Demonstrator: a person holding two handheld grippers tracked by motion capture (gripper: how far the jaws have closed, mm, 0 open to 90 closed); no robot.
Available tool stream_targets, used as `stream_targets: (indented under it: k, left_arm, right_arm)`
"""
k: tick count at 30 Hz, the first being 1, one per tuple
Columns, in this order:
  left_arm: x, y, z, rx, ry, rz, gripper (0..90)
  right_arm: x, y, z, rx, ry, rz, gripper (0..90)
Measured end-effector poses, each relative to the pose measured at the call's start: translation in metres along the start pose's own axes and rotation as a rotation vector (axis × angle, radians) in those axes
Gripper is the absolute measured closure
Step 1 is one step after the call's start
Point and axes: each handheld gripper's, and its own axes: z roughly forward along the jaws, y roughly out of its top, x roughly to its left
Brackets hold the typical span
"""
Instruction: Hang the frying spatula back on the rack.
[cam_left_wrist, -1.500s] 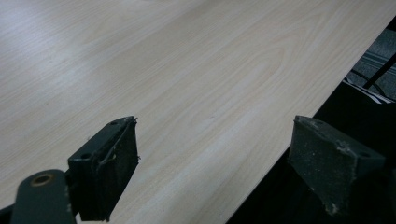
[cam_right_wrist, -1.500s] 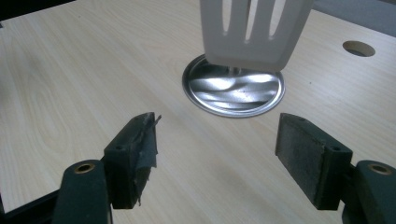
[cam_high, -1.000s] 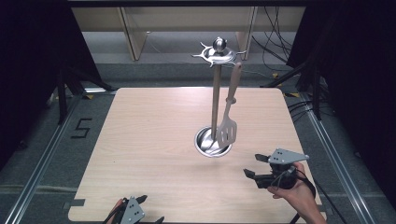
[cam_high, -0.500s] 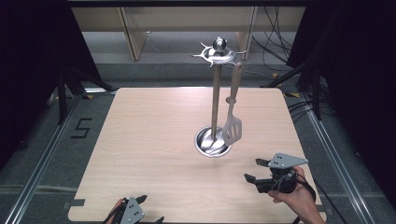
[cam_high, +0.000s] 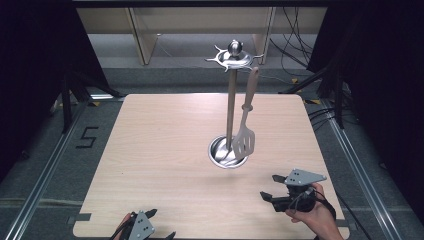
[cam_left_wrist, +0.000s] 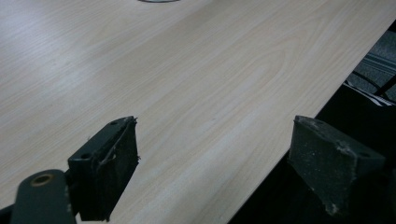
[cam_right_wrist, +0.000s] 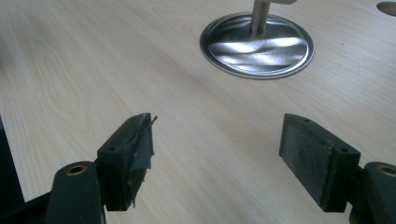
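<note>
A steel utensil stand (cam_high: 230, 107) rises from a round base (cam_high: 227, 152) right of the table's centre. A slotted spatula (cam_high: 245, 135) with a wooden handle hangs from a hook on its top ring (cam_high: 234, 56). My right gripper (cam_high: 270, 187) is open and empty, held by a hand near the front right corner, in front of the base. Its own view shows the base (cam_right_wrist: 257, 44) ahead between the open jaws (cam_right_wrist: 217, 149). My left gripper (cam_high: 161, 223) is open and empty at the table's front edge; its view (cam_left_wrist: 215, 154) looks across bare wood and the edge.
The light wooden table (cam_high: 165, 140) stands on a dark floor with metal rails (cam_high: 45, 170) on both sides. A "5" mark (cam_high: 86, 137) lies at the left. Cables (cam_high: 300, 55) and a wooden shelf unit (cam_high: 200, 20) are behind the table.
The right gripper has drawn back a little toward the table's near edge, staying open. The left gripper and the spatula have not moved.
</note>
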Motion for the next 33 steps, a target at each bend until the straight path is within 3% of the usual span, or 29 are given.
stream_targets:
  k: [4, 9, 10, 12, 13, 18, 19, 21, 23, 26, 27, 28, 32, 33]
  left_arm:
    - [0.0, 0.0, 0.0, -0.002, 0.0, 0.004, 15.0]
    - [0.001, 0.0, 0.0, -0.002, 0.0, 0.016, 15.0]
    - [-0.001, 0.0, 0.0, -0.004, -0.002, -0.004, 15.0]
    - [-0.001, 0.0, 0.001, -0.009, 0.0, 0.003, 15.0]
    - [-0.002, 0.0, 0.001, -0.016, -0.004, -0.003, 15.0]
    - [-0.002, -0.001, 0.002, -0.024, 0.0, -0.005, 15.0]
    - [0.0, 0.0, 0.001, -0.016, -0.001, 0.022, 15.0]
    - [0.0, 0.0, 0.0, 0.0, 0.003, 0.024, 15.0]
    - [0.0, 0.0, 0.001, -0.022, 0.002, 0.02, 15.0]
    - [-0.001, -0.001, 0.001, -0.018, 0.002, 0.0, 15.0]
    - [0.0, 0.0, 0.001, -0.014, 0.004, 0.028, 15.0]
    - [0.0, -0.001, 0.001, -0.012, 0.006, 0.015, 15.0]
    - [-0.001, -0.001, 0.001, -0.009, -0.001, 0.004, 15.0]
    - [0.0, -0.001, 0.001, 0.006, 0.004, 0.018, 15.0]
  right_arm:
    - [0.002, -0.003, 0.0, 0.01, 0.0, 0.02, 26.9]
    - [0.002, -0.006, 0.002, 0.002, -0.01, -0.007, 27.3]
    - [0.003, -0.006, 0.002, 0.01, -0.003, 0.0, 27.4]
    - [0.004, -0.006, 0.003, 0.012, 0.01, -0.015, 27.3]
    - [0.006, -0.006, 0.004, 0.008, -0.007, -0.014, 27.3]
    - [0.009, -0.008, 0.004, 0.021, -0.005, -0.043, 27.2]
    - [0.012, -0.009, 0.004, 0.017, -0.023, -0.03, 26.9]
    - [0.012, -0.01, 0.002, 0.019, -0.029, -0.038, 26.5]
    - [0.014, -0.013, 0.0, 0.016, -0.036, -0.038, 25.2]
    - [0.017, -0.016, -0.002, 0.008, -0.042, -0.047, 25.0]
    - [0.018, -0.017, -0.003, 0.017, -0.025, -0.043, 24.8]
    - [0.019, -0.019, -0.004, 0.009, -0.046, -0.051, 24.6]
    - [0.023, -0.023, -0.006, 0.013, -0.04, -0.038, 24.0]
    - [0.023, -0.024, -0.007, 0.006, -0.043, -0.046, 24.0]
